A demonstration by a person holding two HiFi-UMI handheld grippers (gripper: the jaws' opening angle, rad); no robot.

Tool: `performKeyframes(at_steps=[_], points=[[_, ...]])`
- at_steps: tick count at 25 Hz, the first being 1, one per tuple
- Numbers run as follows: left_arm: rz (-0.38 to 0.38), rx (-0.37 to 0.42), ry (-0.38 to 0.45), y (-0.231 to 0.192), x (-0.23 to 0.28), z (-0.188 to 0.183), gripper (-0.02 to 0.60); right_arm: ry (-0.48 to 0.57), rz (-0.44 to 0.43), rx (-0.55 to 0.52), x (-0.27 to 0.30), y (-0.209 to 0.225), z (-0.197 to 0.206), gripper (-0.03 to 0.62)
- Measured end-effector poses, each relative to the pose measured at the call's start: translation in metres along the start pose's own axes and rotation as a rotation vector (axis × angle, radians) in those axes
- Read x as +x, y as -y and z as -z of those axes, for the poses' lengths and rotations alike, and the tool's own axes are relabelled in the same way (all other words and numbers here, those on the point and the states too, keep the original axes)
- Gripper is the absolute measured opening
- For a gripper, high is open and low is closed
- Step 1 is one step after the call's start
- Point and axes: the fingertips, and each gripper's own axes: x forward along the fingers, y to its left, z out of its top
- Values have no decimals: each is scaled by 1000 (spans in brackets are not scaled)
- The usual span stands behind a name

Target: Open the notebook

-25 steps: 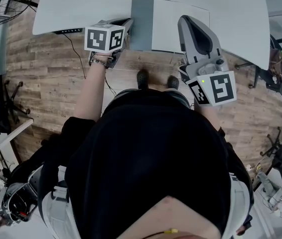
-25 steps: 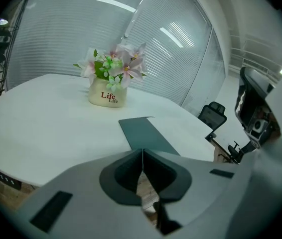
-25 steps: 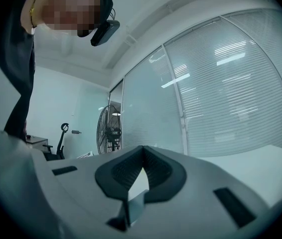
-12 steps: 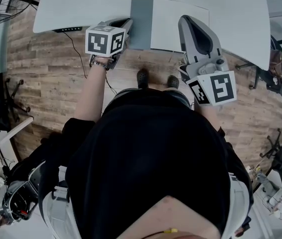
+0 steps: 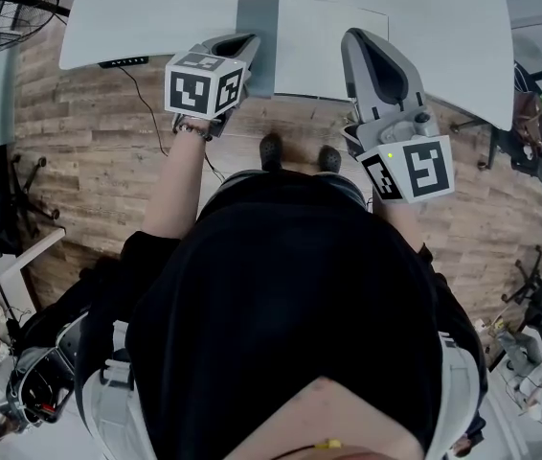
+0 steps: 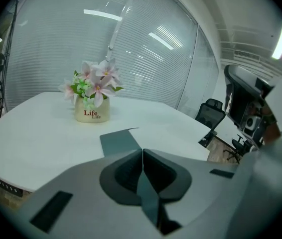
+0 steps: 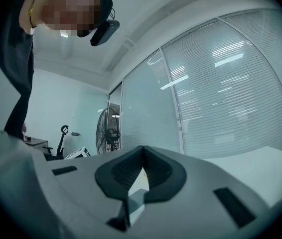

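The notebook lies on the white table [image 5: 156,12] at its near edge, with a grey cover [image 5: 255,22] and a white page [image 5: 333,41] showing beside it. My left gripper [image 5: 245,44] is shut on the cover's near edge. In the left gripper view the thin grey cover [image 6: 118,141] runs out from between the left gripper's [image 6: 142,151] pressed pads, raised off the page. My right gripper [image 5: 365,51] reaches level over the notebook's right side. Its jaws [image 7: 142,148] meet at the tips with nothing between them.
A cream flower pot [image 6: 92,111] with pink blooms stands farther back on the table. Office chairs [image 6: 211,117] stand to the right, a floor fan [image 5: 3,3] to the left. The person's shoes [image 5: 273,148] stand on wood flooring below the table edge.
My left gripper has risen a little with the cover pinched in it, and the grey cover now stands farther left and more lifted. The right gripper has kept still.
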Motion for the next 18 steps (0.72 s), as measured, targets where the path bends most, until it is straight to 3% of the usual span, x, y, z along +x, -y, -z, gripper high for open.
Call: performKeyframes(at_steps=[18], points=[[63, 74, 112, 90, 16, -56, 15, 14, 51, -7, -50, 55, -19, 5]])
